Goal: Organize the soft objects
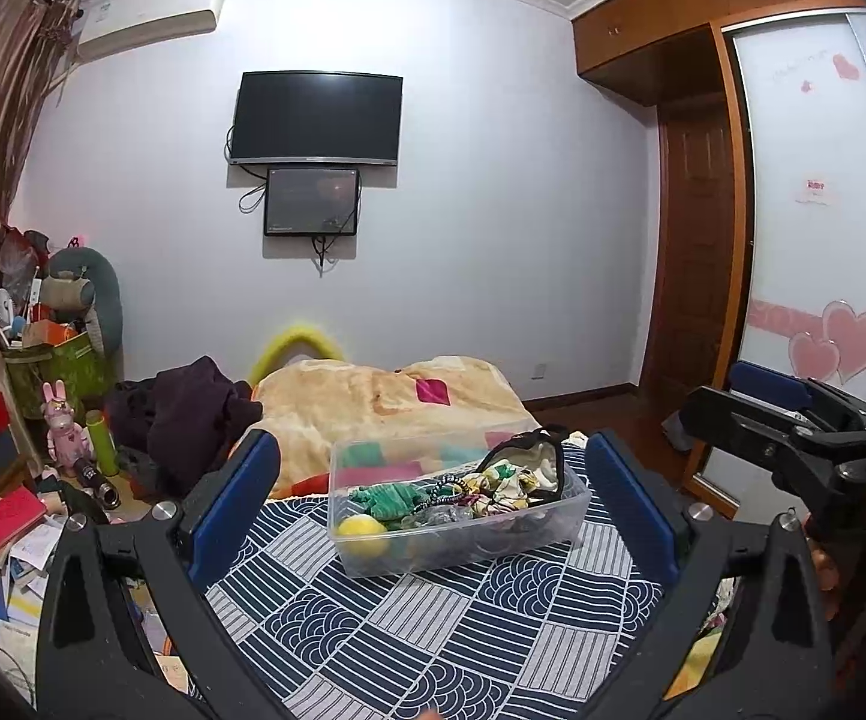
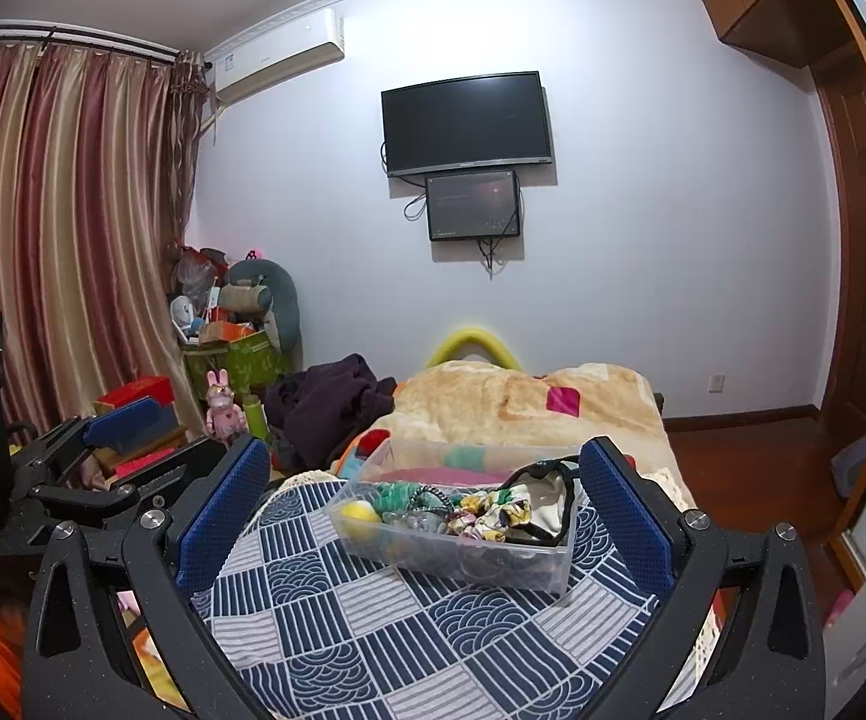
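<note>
A clear plastic bin [image 1: 571, 516] [image 2: 463, 564] sits on the blue-and-white patterned cloth [image 1: 433, 618] [image 2: 373, 618] on the bed. It holds a yellow ball [image 1: 361, 529] [image 2: 358, 513], a green cloth [image 1: 388, 498] [image 2: 394, 497], a floral scrunchie [image 1: 502, 480] [image 2: 493, 513] and a black-trimmed fabric piece [image 1: 544, 459] [image 2: 544, 495]. My left gripper [image 1: 433, 492] is open and empty, its fingers either side of the bin, short of it. My right gripper [image 2: 427, 498] is open and empty, likewise. The right gripper also shows in the left wrist view [image 1: 793, 420], the left one in the right wrist view [image 2: 103, 438].
A beige blanket [image 1: 385, 402] [image 2: 523, 402] and a dark garment [image 1: 187, 408] [image 2: 325, 402] lie beyond the bin. Clutter, boxes and a pink bunny toy [image 1: 64, 426] [image 2: 222, 405] stand at the left. A wardrobe [image 1: 811, 210] is at the right.
</note>
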